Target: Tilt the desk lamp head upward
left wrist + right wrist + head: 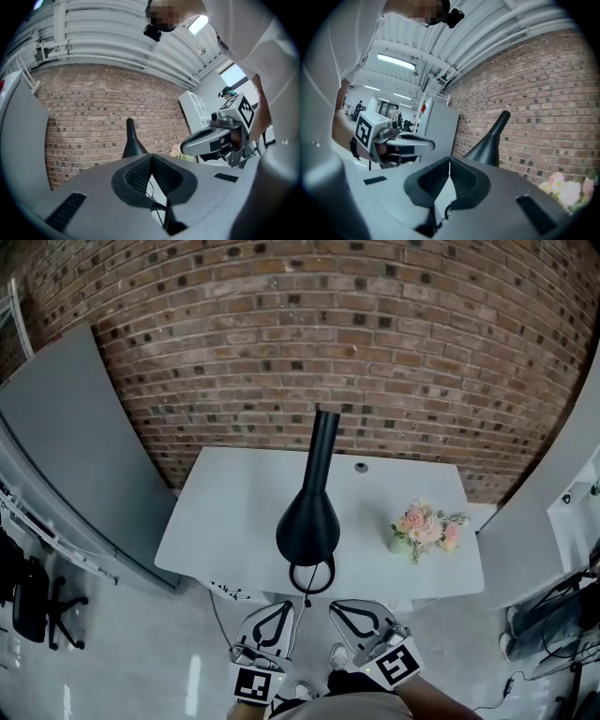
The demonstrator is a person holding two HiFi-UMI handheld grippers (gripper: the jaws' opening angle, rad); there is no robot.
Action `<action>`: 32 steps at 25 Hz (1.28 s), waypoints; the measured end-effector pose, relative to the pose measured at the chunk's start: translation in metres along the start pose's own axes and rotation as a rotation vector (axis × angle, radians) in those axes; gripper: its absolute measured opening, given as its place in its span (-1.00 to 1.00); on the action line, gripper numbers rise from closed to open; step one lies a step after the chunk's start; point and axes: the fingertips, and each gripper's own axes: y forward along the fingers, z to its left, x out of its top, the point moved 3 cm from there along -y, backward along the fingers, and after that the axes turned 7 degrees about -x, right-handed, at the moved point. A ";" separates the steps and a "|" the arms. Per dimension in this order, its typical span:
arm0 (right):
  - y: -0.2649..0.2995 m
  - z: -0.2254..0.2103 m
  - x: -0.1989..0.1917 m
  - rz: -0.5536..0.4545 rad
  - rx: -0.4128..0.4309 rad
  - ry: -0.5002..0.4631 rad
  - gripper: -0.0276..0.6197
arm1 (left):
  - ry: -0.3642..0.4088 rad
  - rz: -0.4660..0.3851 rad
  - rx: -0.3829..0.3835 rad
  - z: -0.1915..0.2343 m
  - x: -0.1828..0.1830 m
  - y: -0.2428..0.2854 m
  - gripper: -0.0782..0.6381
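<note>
A black desk lamp (308, 521) stands near the front edge of the white desk (234, 512). Its flared cone narrows into a slim neck that points up and toward the brick wall. A ring-shaped base (311, 576) sits below it at the desk edge. The lamp also shows ahead in the left gripper view (131, 143) and the right gripper view (490, 140). My left gripper (283, 606) and right gripper (337, 606) hover side by side just in front of the desk, short of the lamp. Both are shut with nothing between the jaws (151, 157) (450, 161).
A small pot of pink flowers (427, 529) stands on the desk's right side, and a cable hole (361, 467) lies near the back. A grey panel (75, 456) flanks the desk on the left and white furniture (572, 512) on the right. A brick wall (375, 352) rises behind.
</note>
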 end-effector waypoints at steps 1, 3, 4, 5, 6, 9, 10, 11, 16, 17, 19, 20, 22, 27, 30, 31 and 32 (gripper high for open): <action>0.003 -0.003 -0.003 0.006 0.003 -0.008 -0.86 | 0.009 0.007 0.003 0.004 -0.003 0.003 -0.76; 0.009 -0.010 -0.007 0.011 0.002 -0.009 -0.86 | 0.041 0.028 0.000 0.011 -0.008 0.009 -0.76; 0.011 -0.013 -0.008 0.009 -0.001 -0.006 -0.85 | 0.053 0.035 0.000 0.014 -0.010 0.013 -0.76; 0.014 -0.017 -0.009 0.008 -0.003 -0.003 -0.86 | 0.058 0.039 0.002 0.017 -0.012 0.017 -0.76; 0.017 -0.020 -0.010 0.010 -0.002 -0.001 -0.85 | 0.057 0.042 0.006 0.020 -0.015 0.021 -0.76; 0.024 -0.027 -0.014 0.019 0.005 0.006 -0.85 | 0.021 0.042 0.033 0.026 -0.023 0.029 -0.76; 0.026 -0.029 -0.015 0.019 0.008 0.008 -0.85 | 0.016 0.046 0.041 0.027 -0.026 0.032 -0.76; 0.028 -0.031 -0.016 0.018 0.012 0.007 -0.85 | 0.017 0.051 0.048 0.029 -0.029 0.035 -0.76; 0.033 -0.040 -0.023 0.036 0.034 -0.021 -0.85 | 0.045 0.075 0.056 0.035 -0.042 0.049 -0.76; 0.034 -0.042 -0.023 0.039 0.037 -0.022 -0.85 | 0.048 0.083 0.054 0.035 -0.045 0.051 -0.76; 0.037 -0.046 -0.024 0.041 0.040 -0.021 -0.85 | 0.038 0.090 0.056 0.037 -0.050 0.056 -0.76; 0.039 -0.048 -0.024 0.044 0.043 -0.025 -0.85 | 0.025 0.091 0.060 0.038 -0.053 0.058 -0.74; 0.042 -0.052 -0.026 0.050 0.051 -0.038 -0.85 | -0.006 0.092 0.067 0.041 -0.060 0.064 -0.50; 0.048 -0.060 -0.030 0.063 0.072 -0.059 -0.86 | -0.084 0.106 0.050 0.043 -0.079 0.077 -0.29; 0.051 -0.066 -0.032 0.065 0.079 -0.061 -0.85 | -0.099 0.127 0.043 0.041 -0.088 0.085 -0.23; 0.052 -0.068 -0.033 0.066 0.082 -0.065 -0.85 | -0.102 0.134 0.045 0.041 -0.091 0.087 -0.23; 0.053 -0.070 -0.032 0.065 0.084 -0.067 -0.85 | -0.103 0.138 0.050 0.042 -0.093 0.089 -0.23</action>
